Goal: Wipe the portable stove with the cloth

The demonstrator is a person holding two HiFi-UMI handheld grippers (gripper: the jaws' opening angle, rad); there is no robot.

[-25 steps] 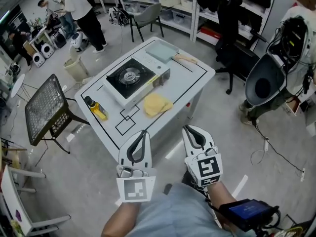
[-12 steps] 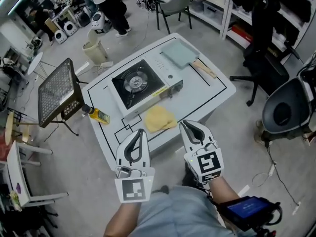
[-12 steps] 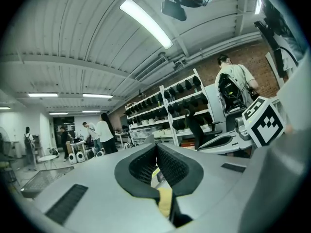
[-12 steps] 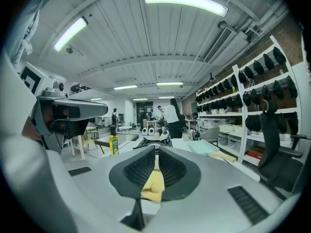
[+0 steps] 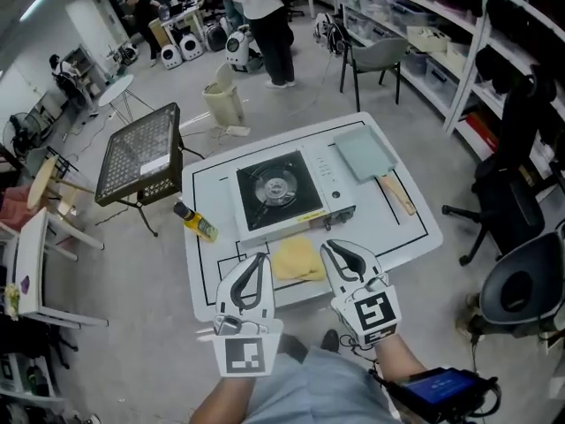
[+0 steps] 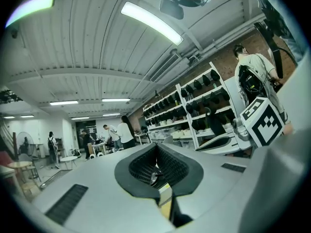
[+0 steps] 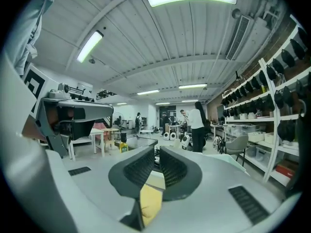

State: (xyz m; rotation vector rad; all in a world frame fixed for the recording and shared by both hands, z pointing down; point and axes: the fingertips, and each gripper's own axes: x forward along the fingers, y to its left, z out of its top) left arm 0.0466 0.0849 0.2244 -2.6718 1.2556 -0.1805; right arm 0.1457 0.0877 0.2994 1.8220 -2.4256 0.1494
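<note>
The portable stove (image 5: 282, 193), silver with a black burner top, stands in the middle of the white table (image 5: 388, 228). A yellow cloth (image 5: 297, 261) lies crumpled in front of it, near the table's front edge. My left gripper (image 5: 253, 261) hovers just left of the cloth, shut and holding nothing. Just right of the cloth is my right gripper (image 5: 330, 251), also shut and holding nothing. Both point level toward the stove. In the right gripper view the cloth (image 7: 150, 200) shows yellow below the closed right gripper (image 7: 156, 152). The left gripper view has the same cloth (image 6: 165, 205) under the left gripper (image 6: 156, 147).
A pale green board (image 5: 365, 155) and a wooden stick (image 5: 397, 194) lie on the table's right side, a yellow bottle (image 5: 196, 223) at its left edge. A black mesh crate (image 5: 139, 153) stands to the left, office chairs (image 5: 521, 281) to the right. People stand at the back.
Both grippers have come closer to the table and now reach its front edge on either side of the cloth. The view has swung, so the table sits squarer ahead. Jaws stay shut.
</note>
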